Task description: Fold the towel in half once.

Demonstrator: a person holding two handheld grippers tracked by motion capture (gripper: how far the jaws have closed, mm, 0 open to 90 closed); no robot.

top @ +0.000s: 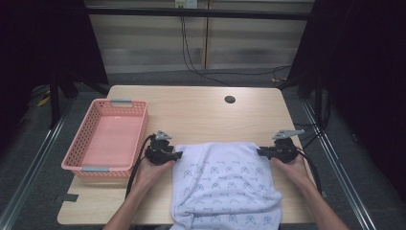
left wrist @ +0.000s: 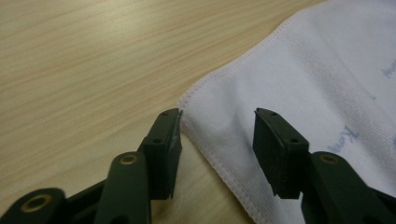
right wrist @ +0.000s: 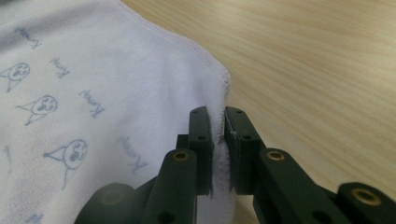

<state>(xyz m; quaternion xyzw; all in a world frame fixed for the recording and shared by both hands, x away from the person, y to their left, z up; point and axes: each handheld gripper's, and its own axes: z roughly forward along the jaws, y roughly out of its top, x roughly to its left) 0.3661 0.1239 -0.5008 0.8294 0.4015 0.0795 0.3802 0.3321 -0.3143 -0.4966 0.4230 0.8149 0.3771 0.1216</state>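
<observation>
A white towel printed with small blue figures lies on the wooden table, its near end hanging over the front edge. My left gripper rests at the towel's far left corner. Its jaws stand open, straddling the hem, and the pads do not press the cloth. My right gripper is at the far right corner. In the right gripper view its jaws pinch the towel's edge between the pads, with the towel spreading away to the left.
A pink plastic basket with grey handles stands on the table's left side, close to my left hand. A dark round hole sits near the table's far edge. Black frame bars and cables run around the table.
</observation>
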